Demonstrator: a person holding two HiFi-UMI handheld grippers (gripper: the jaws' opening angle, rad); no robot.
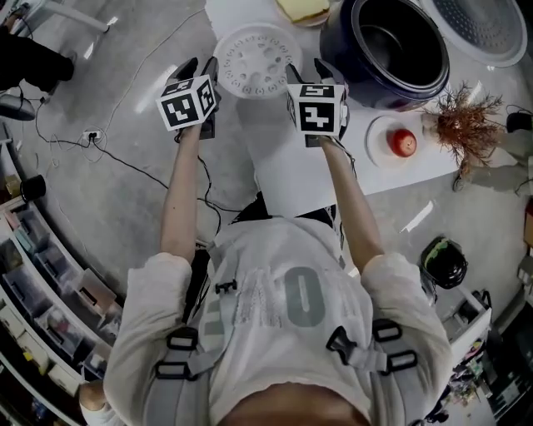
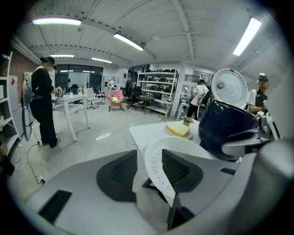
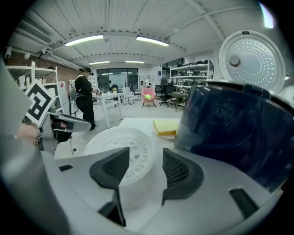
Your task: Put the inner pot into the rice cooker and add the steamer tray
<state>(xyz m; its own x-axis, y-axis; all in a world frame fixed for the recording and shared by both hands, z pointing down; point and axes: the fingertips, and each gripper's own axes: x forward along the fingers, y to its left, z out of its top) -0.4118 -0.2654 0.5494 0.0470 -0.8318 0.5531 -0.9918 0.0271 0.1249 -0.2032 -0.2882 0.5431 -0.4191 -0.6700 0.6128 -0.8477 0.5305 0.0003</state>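
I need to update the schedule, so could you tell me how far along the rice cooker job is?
Seemingly done: the inner pot sits in the open rice cooker. In hand: the left gripper and right gripper, jaws apart, flank the steamer tray on the table. Left: grip the tray, set it inside.

The steamer tray [image 1: 256,60] is white with ringed holes, the rice cooker [image 1: 398,93] navy, the table [image 1: 291,175] white.

Rice-cooker lid [image 1: 483,25] and yellow slab [image 1: 304,10] partly beyond the head view's top edge.
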